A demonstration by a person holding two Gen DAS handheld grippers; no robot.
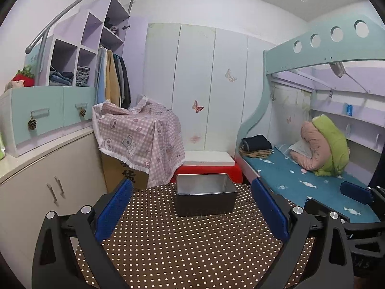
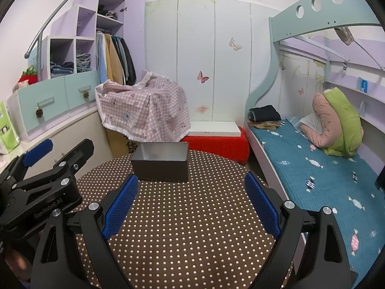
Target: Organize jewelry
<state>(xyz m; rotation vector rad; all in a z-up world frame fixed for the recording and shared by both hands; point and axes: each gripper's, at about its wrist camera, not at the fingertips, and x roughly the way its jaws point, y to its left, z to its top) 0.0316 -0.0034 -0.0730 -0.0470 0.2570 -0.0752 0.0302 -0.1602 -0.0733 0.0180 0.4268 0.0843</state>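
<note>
left wrist view: grey box waiting, no jewelry showing yet

left wrist view is showing the grey box sitting open-topped toward the far edge of the round dotted table, and its inside is looking bare from here, apart from a faint smudge that is too blurred to name. no jewelry is showing on the table in either view, so where the pieces are lying i cannot tell.

the left gripper is hovering over the near side of the table with its jaws spread wide, holding nothing, the box lying ahead between its blue pads. the right gripper is hanging just beside it, jaws equally wide and unloaded, also facing the box.

to my eye the task is only beginning. doing this step well is probably meaning finding the pieces first, then coming down squarely on small items and releasing them low inside the box, not from above its rim.

beyond the table, a blue bed is lying to the right.
</note>
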